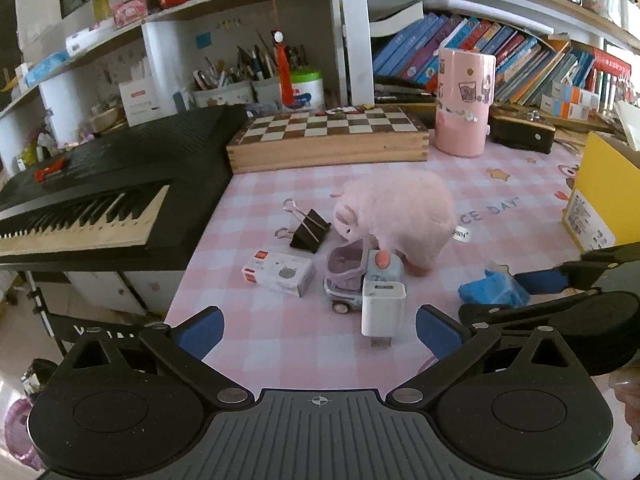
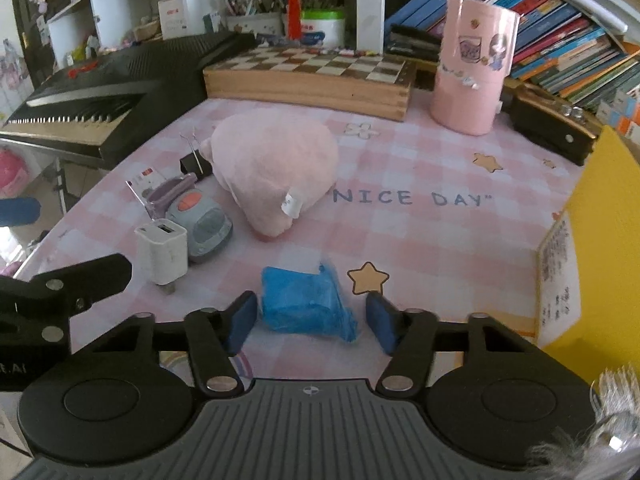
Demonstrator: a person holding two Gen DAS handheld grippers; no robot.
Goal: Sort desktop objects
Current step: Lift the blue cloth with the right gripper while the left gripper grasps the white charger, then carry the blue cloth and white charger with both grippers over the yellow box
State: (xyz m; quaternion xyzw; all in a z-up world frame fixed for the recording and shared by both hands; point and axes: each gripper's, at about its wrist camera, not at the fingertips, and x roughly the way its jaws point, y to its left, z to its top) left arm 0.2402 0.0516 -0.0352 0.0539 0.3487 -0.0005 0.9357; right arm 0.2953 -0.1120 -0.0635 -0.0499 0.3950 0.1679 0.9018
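Your right gripper (image 2: 311,317) hung low over the pink checked cloth (image 2: 420,232) with a crumpled blue bag (image 2: 304,304) lying between its fingers; the left pad (image 2: 241,322) sat just beside the bag's edge and the right pad stood apart from it, so the jaws were part open and gripped nothing. Your left gripper (image 1: 319,332) was spread wide and empty, its fingers on either side of a white charger (image 1: 382,310) without touching it. The charger stood just in front of a toy truck (image 1: 352,276), and the two looked to be touching. Behind the truck a pink plush (image 1: 400,216) leaned down, its snout at the truck's bed. Left of the plush lay a black clip (image 1: 308,226), and nearer you a small white box (image 1: 278,272). At the back stood a chessboard (image 1: 328,136) and a pink cylinder (image 1: 464,100), with a keyboard (image 1: 92,200) to the left and a yellow box (image 1: 604,196) at the right edge.
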